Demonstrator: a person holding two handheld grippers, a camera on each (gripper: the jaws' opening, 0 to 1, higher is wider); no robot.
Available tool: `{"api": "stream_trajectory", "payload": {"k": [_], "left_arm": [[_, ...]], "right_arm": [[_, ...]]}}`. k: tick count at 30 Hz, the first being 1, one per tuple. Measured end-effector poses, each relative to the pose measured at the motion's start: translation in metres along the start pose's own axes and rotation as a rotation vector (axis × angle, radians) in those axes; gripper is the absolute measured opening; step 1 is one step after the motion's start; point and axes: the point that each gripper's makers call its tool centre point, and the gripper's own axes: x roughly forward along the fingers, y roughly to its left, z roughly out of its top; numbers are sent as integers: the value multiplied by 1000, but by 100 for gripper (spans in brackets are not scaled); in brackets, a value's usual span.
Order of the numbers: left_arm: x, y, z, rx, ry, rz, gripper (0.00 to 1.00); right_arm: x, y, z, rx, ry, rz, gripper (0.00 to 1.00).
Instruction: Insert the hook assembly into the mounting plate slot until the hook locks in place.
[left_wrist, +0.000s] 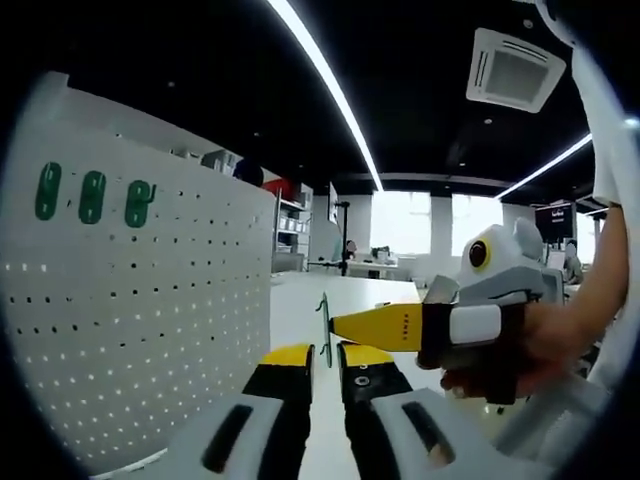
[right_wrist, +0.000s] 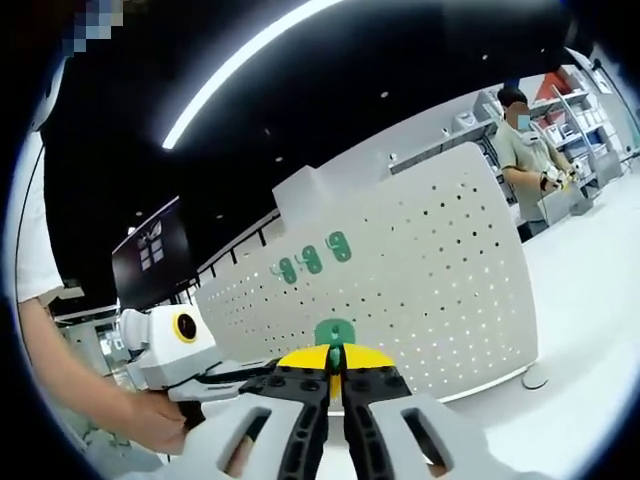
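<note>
A small green hook (right_wrist: 335, 333) is pinched at its lower end between the yellow tips of my right gripper (right_wrist: 335, 360), which is shut on it. The white perforated mounting plate (right_wrist: 440, 290) stands upright just behind, bearing three green hooks (right_wrist: 312, 260) in a row. In the left gripper view the held hook (left_wrist: 325, 322) shows edge-on, with the right gripper (left_wrist: 345, 326) reaching in from the right in a person's hand. My left gripper (left_wrist: 327, 362) sits just under it, jaws a narrow gap apart, the hook's bottom end over that gap. The plate (left_wrist: 150, 320) fills the left, with its three hooks (left_wrist: 92, 196).
The plate stands on a white table (right_wrist: 590, 340) that runs off to the right. A person (right_wrist: 530, 160) stands in the far background beside shelves. My left gripper's body (right_wrist: 178, 345) and a hand are close at the lower left.
</note>
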Motion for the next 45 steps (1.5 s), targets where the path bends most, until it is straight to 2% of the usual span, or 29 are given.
{"api": "stream_trajectory", "payload": {"k": [4, 6, 9, 11, 16, 20, 24, 25, 30, 31, 32, 34, 45], "left_arm": [[0, -3, -4, -2, 11, -15, 24], [1, -4, -7, -12, 22, -17, 32], [1, -6, -7, -7, 19, -21, 37], [2, -7, -8, -12, 24, -23, 44], [2, -5, -10, -16, 24, -10, 57], [1, -2, -12, -20, 26, 2, 62], [0, -2, -13, -16, 28, 6, 62], [0, -1, -13, -23, 30, 9, 62], [-1, 0, -11, -23, 26, 15, 61], [-1, 0, -11, -22, 26, 15, 61], [-1, 1, -12, -24, 28, 15, 61], [-1, 1, -12, -25, 27, 16, 61], [-8, 7, -8, -30, 21, 38, 60]], "right_arm": [[-1, 0, -1, -7, 4, 4, 0], [-1, -1, -1, -4, 5, 2, 0], [-1, -2, -1, -2, 6, 0, 0], [-1, -2, -1, 1, 6, 1, 0], [-2, -3, -1, 8, 9, -3, 0], [-2, -3, -1, 5, 10, -3, 0], [-2, -2, 1, -22, 13, 1, 0], [-2, 0, 3, -71, 18, 12, 0], [-3, -1, 9, -296, 65, -29, 0], [-3, -1, 9, -316, 71, -35, 0], [-3, 0, 9, -387, 83, -35, 0], [-1, 3, 9, -359, 79, -29, 0], [11, -4, 22, -338, 45, -48, 1]]}}
